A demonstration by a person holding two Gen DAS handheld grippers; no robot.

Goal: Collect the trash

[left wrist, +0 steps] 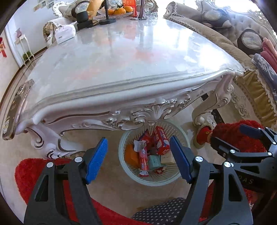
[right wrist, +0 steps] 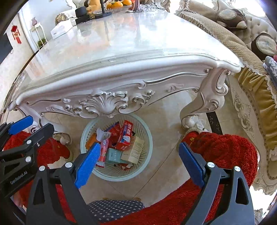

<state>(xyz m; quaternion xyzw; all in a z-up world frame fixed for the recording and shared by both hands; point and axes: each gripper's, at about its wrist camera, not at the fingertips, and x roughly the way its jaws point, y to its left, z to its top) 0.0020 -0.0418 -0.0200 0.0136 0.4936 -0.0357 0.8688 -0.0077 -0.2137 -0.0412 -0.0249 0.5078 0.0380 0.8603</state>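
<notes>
A living room with pale floor tiles, red shaggy rugs (right wrist: pixel 225 152) and an ornate white table (left wrist: pixel 121 90) with a glossy marble top fills both views. The left gripper (left wrist: pixel 138 159) angles steeply down over the floor, its blue pads spread with nothing between them. The right gripper (right wrist: pixel 140 162) points down the same way, its jaws wide apart and empty. Beneath them, half under the table's carved edge, stands a pale round basket (left wrist: pixel 154 180) holding the trash (right wrist: pixel 121 147): a red box, a pink tube, a teal carton and a beige box. The table's apron hides the basket's far rim. Small print on the packages cannot be read. Beyond, a beige sofa (right wrist: pixel 225 34) and oranges (left wrist: pixel 121 10) at the table's far end are cut off by the frame.
</notes>
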